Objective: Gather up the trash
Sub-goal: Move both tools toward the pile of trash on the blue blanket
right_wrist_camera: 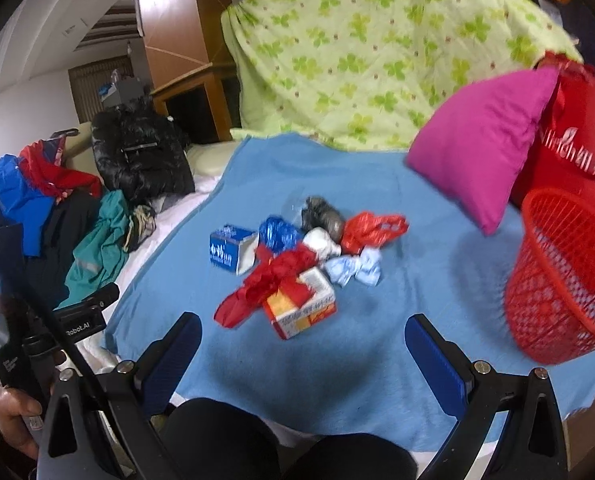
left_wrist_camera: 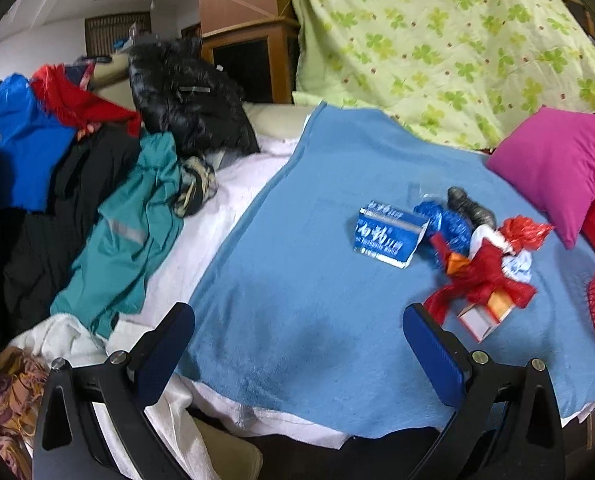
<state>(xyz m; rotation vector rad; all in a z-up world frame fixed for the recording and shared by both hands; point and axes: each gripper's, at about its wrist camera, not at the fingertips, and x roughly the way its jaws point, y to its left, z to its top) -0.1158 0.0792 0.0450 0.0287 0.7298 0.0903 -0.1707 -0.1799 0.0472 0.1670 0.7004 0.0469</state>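
Both tools are hanging wide open over the blue blanket (right_wrist_camera: 377,184) on the bed, holding nothing at all. The left tool (left_wrist_camera: 299,322) is sitting over bare blanket, with the trash pile off to its right, and the right tool (right_wrist_camera: 303,334) is hovering just short of the pile.

The trash is lying bunched in the middle of the blanket: a blue carton (right_wrist_camera: 231,252), a crumpled blue foil wrapper (right_wrist_camera: 277,234), a grey wad (right_wrist_camera: 323,216), a red plastic bag (right_wrist_camera: 371,230), some white and pale blue crumpled bits (right_wrist_camera: 353,268), and an orange-and-white box (right_wrist_camera: 301,310) with a red wrapper (right_wrist_camera: 265,286) lying over it.

The red mesh basket (right_wrist_camera: 561,280) is sitting well to the right of the pile, tilted, just beside a magenta pillow (right_wrist_camera: 477,148). Clothes (left_wrist_camera: 129,220) are lying piled along the left side of the bed.
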